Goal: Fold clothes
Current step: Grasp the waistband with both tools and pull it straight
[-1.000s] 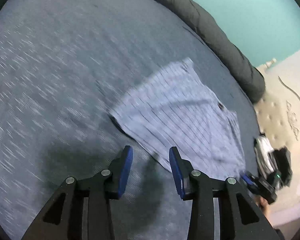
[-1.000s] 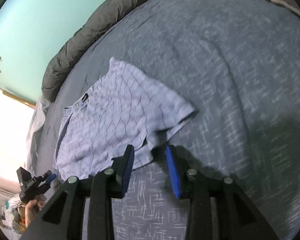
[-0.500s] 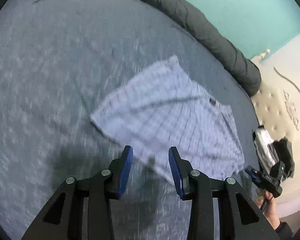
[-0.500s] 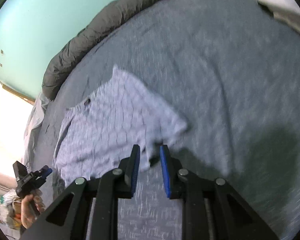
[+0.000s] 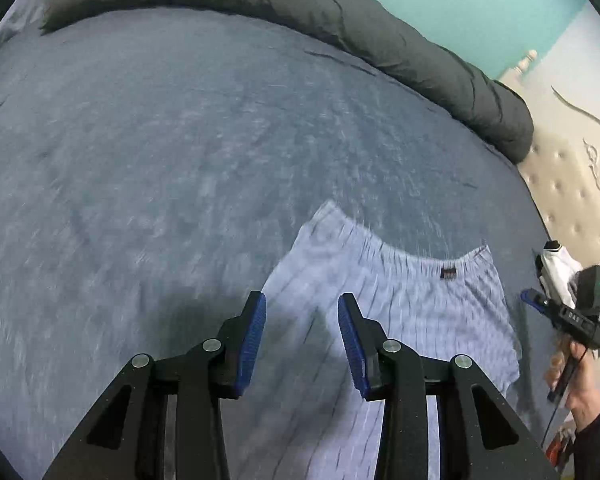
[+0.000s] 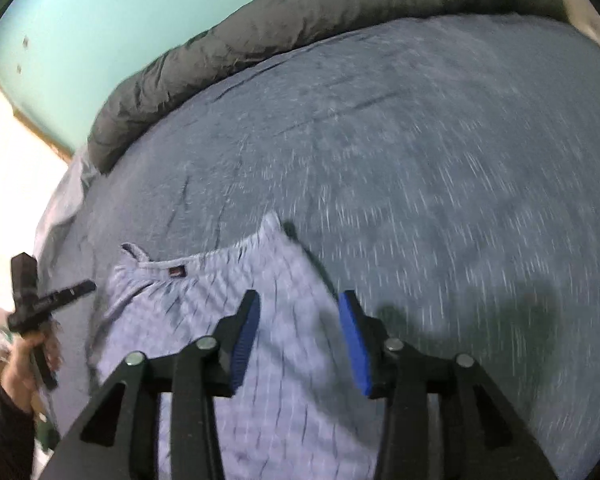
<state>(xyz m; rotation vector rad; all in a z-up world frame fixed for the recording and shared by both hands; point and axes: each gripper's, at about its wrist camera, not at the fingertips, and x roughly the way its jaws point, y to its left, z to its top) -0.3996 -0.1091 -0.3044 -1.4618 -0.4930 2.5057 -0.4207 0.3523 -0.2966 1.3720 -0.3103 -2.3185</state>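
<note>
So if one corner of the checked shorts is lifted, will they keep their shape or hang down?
The checked shorts will probably hang limp: the thin cloth lies flat on the bed cover with soft wrinkles. They look light, so one corner may drag the rest along. The gathered waistband seems thicker and may give the open right tongs a firmer grip.

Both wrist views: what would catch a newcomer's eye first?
The pale checked shorts spread on the blue-grey bedspread, waistband away from the cameras. Over them hang the open left hand-held gripper and the open right hand-held gripper. A dark rolled duvet lines the far edge.
</note>
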